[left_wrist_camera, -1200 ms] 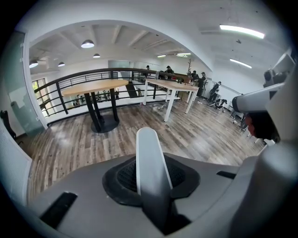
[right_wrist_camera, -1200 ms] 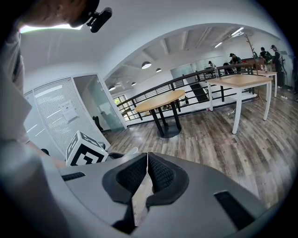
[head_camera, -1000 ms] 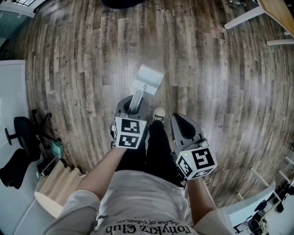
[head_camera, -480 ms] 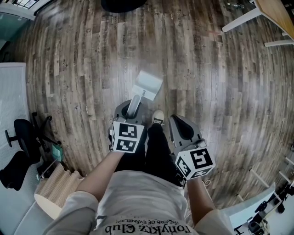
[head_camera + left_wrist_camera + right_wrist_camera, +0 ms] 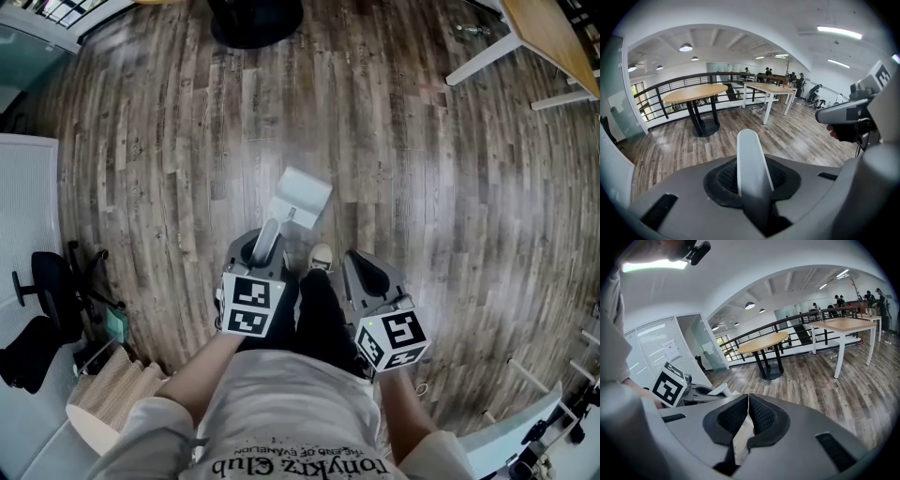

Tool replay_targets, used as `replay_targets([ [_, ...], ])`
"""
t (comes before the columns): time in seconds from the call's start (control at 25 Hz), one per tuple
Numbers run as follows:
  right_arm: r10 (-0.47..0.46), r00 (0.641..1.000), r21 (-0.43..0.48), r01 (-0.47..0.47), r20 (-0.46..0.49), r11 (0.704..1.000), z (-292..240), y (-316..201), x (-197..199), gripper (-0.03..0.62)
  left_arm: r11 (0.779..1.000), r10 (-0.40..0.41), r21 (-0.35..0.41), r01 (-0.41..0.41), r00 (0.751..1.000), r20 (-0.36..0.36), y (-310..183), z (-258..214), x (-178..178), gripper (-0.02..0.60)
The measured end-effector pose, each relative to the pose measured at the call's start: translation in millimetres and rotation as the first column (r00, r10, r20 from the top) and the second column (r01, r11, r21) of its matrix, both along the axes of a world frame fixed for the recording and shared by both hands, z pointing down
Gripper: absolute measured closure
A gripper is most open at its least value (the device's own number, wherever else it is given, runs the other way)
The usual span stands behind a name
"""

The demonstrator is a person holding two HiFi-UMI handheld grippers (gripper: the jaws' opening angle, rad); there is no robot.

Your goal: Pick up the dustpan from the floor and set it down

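Pale grey plastic dustpan [image 5: 302, 196]: blade at 1 o'clock from the left gripper [image 5: 264, 240], over the wood-plank floor [image 5: 450, 187]. Whether it rests on the planks or hangs clear cannot be told. Its handle [image 5: 751, 159] runs back from the blade into the left gripper, whose fingers [image 5: 723, 179] are narrowed and clamped on it, one black pad at either side.

Right gripper [image 5: 366, 265]: at 4 o'clock from the left one, apart from the dustpan. Its fingers [image 5: 761, 414] meet at the tips and hold nothing.

Pale shoe [image 5: 322, 256]: between the two grippers.

Black office chair [image 5: 37, 309]: at 9 o'clock.

Round black table base [image 5: 255, 19]: at 12 o'clock.

Wooden worktop [image 5: 553, 28]: on white legs, at 2 o'clock.
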State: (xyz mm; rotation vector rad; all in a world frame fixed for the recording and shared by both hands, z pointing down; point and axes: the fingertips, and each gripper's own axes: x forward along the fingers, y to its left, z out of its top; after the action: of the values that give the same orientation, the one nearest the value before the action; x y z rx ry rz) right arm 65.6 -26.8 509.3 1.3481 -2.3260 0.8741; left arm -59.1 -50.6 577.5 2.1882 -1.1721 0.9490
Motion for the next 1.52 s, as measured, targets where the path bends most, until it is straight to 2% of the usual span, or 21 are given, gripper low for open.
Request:
replay_targets([
  [0.48,-0.039,0.999,0.073,0.040,-0.015,0.997,-43.7,2.7,-3.6,0.568,0.999,-0.006,0.034,0.006,1.000,0.017,9.2,-67.5,-15.0,0.480],
  [0.8,-0.062,0.998,0.122,0.063,-0.011,0.991,-71.4,5.6,-14.4,0.568,0.998,0.023,0.066,-0.024,0.999,0.025,23.3,-114.5,-23.1,0.480],
  [1.52,-0.090,0.995,0.170,0.096,-0.042,0.981,-101.6,9.0,-26.2,0.568,0.995,0.057,0.078,-0.056,0.998,-0.002,47.2,-140.3,-26.5,0.480],
])
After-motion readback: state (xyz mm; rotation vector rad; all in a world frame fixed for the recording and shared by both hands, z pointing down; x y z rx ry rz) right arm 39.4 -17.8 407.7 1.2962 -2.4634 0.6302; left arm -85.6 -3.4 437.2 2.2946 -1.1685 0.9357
